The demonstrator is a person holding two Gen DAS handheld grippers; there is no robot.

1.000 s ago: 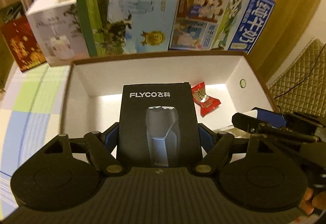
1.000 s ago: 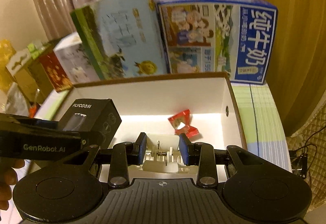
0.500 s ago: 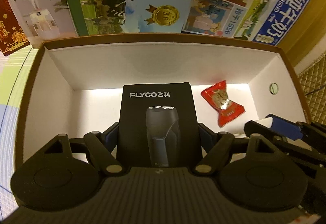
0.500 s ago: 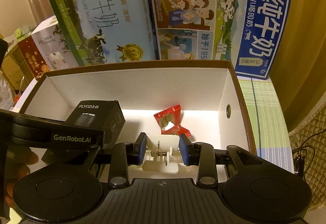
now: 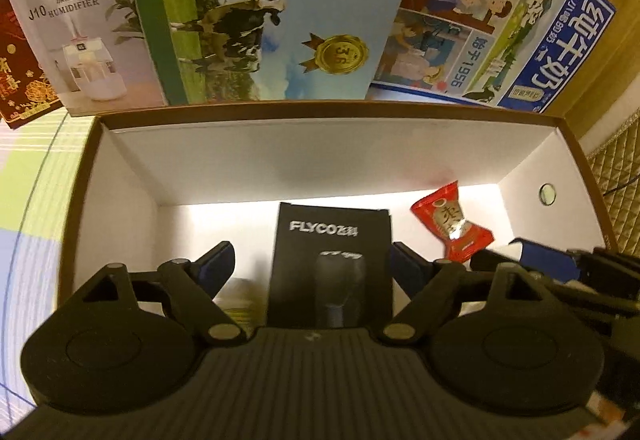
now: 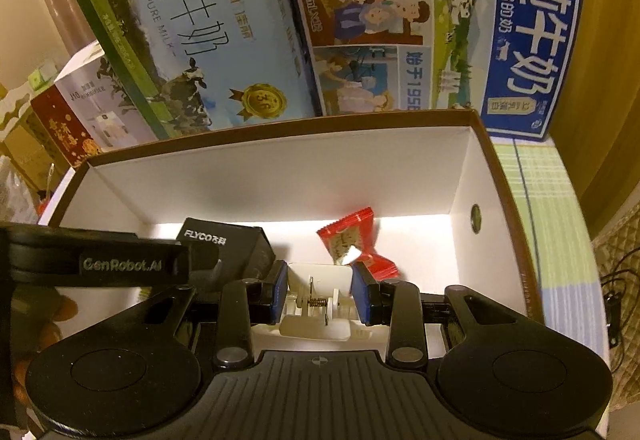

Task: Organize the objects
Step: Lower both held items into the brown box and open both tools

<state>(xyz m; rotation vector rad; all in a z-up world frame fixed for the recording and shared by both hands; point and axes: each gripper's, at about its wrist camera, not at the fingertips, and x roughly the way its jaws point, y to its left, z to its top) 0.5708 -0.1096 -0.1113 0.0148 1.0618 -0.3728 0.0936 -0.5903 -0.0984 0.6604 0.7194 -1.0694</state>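
Inside storage box (image 5: 328, 159) | FLYCO box (image 5: 332, 260) upright | left gripper (image 5: 310, 266) spread | right gripper (image 6: 320, 290) clamps white clip (image 6: 318, 300)

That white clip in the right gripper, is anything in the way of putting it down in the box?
Nothing visible blocks it. The white clip is held low inside the open box. The red candy lies just beyond it and the black shaver box to its left, both close.
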